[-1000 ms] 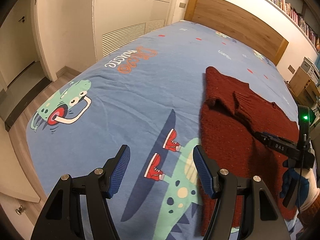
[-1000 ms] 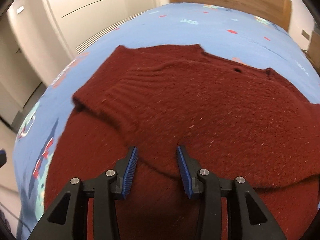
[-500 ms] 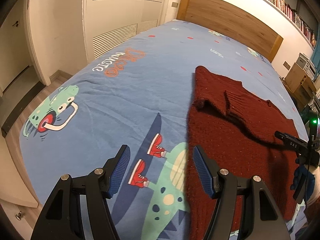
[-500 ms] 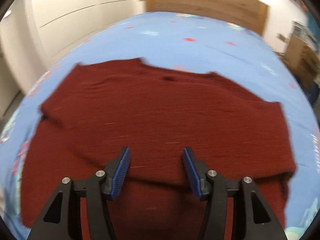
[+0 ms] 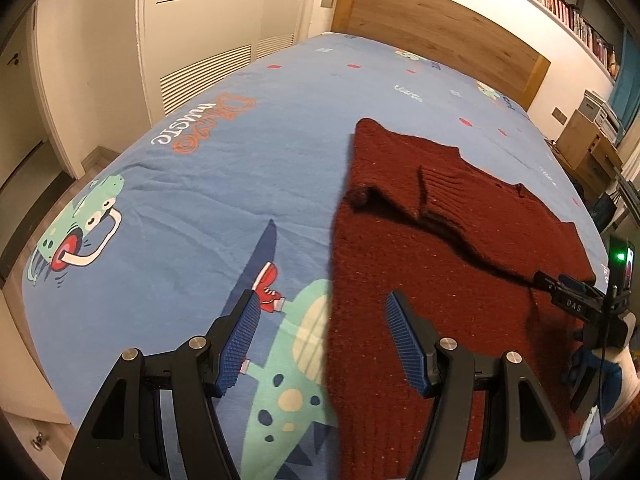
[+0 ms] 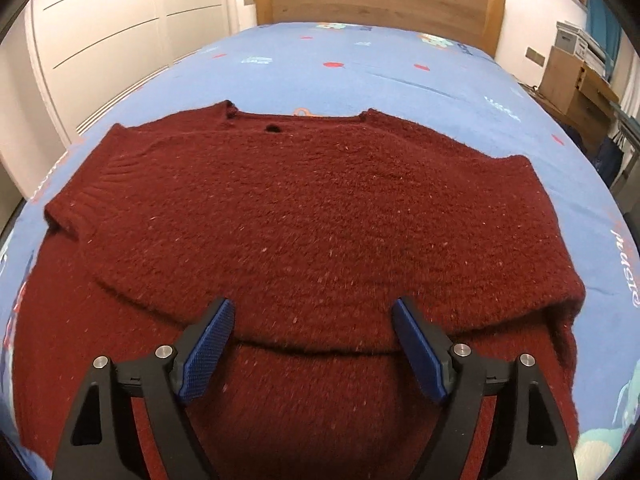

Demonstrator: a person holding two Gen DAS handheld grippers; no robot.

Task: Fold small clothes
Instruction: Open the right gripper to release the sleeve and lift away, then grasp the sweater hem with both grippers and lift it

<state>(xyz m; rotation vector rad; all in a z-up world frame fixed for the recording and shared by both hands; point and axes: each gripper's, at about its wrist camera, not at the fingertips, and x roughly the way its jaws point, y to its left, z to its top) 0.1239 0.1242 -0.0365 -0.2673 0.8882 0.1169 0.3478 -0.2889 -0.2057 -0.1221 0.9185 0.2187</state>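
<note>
A dark red knitted sweater (image 6: 320,216) lies flat on the blue cartoon-print bed sheet (image 6: 360,68), both sleeves folded in across its body. My right gripper (image 6: 312,320) hovers over the sweater's lower middle, its jaws opening, nothing between the blue pads. In the left wrist view the sweater (image 5: 440,248) fills the right half, with a ribbed cuff (image 5: 444,192) lying on top. My left gripper (image 5: 320,312) is open above the sweater's left edge, one pad over the sheet and one over the knit, holding nothing. The right gripper (image 5: 576,300) shows at the far right.
A wooden headboard (image 5: 440,36) stands at the far end of the bed, white wardrobe doors (image 5: 216,40) to the left. Wooden cabinets and boxes (image 6: 576,84) stand to the right. A bookshelf (image 5: 560,4) runs along the wall. The bed's near edge is just below both grippers.
The right gripper's jaws have spread wider and it has swung right, now centred over the sweater. The left gripper has shifted right, so its right pad is now over the sweater's edge.
</note>
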